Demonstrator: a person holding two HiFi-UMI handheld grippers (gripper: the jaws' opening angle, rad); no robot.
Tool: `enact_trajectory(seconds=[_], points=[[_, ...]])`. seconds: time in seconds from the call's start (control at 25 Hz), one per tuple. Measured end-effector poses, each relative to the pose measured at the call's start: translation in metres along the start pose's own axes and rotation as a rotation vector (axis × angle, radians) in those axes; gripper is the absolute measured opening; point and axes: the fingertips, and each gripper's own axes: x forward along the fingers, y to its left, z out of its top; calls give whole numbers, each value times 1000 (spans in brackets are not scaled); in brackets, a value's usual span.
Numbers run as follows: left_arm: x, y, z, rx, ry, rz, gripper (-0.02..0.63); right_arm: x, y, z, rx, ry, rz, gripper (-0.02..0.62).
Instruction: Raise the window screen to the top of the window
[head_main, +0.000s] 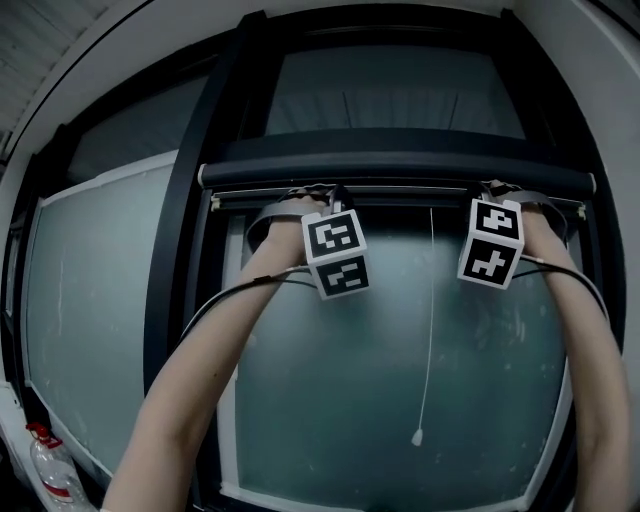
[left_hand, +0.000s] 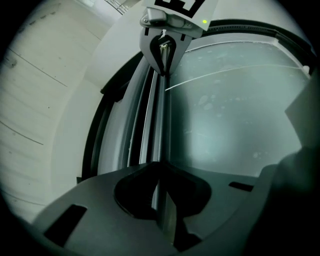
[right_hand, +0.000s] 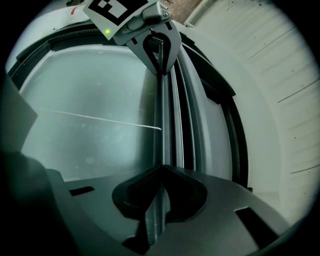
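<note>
The window screen's thin bottom rail (head_main: 420, 192) sits high on the window, just under the dark roller housing (head_main: 400, 168). Both arms reach up to it. My left gripper (head_main: 318, 200) is shut on the rail's left part and my right gripper (head_main: 497, 195) on its right part. In the left gripper view the rail (left_hand: 159, 125) runs straight out from the pinched jaws of the left gripper (left_hand: 161, 167) to the other gripper (left_hand: 163, 50). The right gripper view mirrors this: the rail (right_hand: 164, 125) is clamped in the right gripper (right_hand: 162, 170).
A white pull cord (head_main: 430, 320) with a small knob (head_main: 417, 437) hangs in front of the frosted pane (head_main: 400, 380). Black window frame bars (head_main: 185, 260) flank the opening. A clear bottle with a red cap (head_main: 48, 468) stands at the lower left.
</note>
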Motion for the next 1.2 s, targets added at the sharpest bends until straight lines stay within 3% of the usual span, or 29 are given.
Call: enact_trajectory(seconds=[0.16, 0.36, 0.44, 0.52, 0.6, 0.68, 0.76, 0.84, 0.92, 1.0, 1.12, 1.2], points=[[9, 15, -1, -84, -24, 56, 20, 8, -14, -1, 7, 9, -71, 20], [12, 20, -1, -207, -20, -20, 26, 11, -22, -2, 95, 37, -132, 23], [8, 23, -2, -268, -47, -13, 33, 6, -25, -2, 191, 11, -170, 30], [0, 27, -3, -381, -97, 31, 43, -3, -29, -2, 346, -53, -225, 38], [-9, 18, -3, -637, -169, 9, 44, -18, -28, -4, 542, -148, -261, 32], [-24, -1, -3, -994, -267, -56, 44, -35, -14, -6, 756, -244, -245, 32], [-52, -23, -5, -1301, -367, -48, 44, -53, 12, -7, 967, -337, -191, 32], [-88, -62, -3, -1465, -412, -36, 43, -77, 52, -8, 1167, -422, -129, 32], [-128, -120, 5, -1493, -397, -55, 43, -109, 110, -14, 1333, -461, -76, 32], [-169, -185, 10, -1470, -335, -82, 38, -145, 182, -17, 1432, -436, -21, 32], [-229, -274, 10, -1480, -228, -147, 34, -196, 291, -7, 1463, -336, 90, 32], [-277, -328, 10, -1501, -163, -236, 33, -238, 358, 7, 1458, -262, 193, 32]])
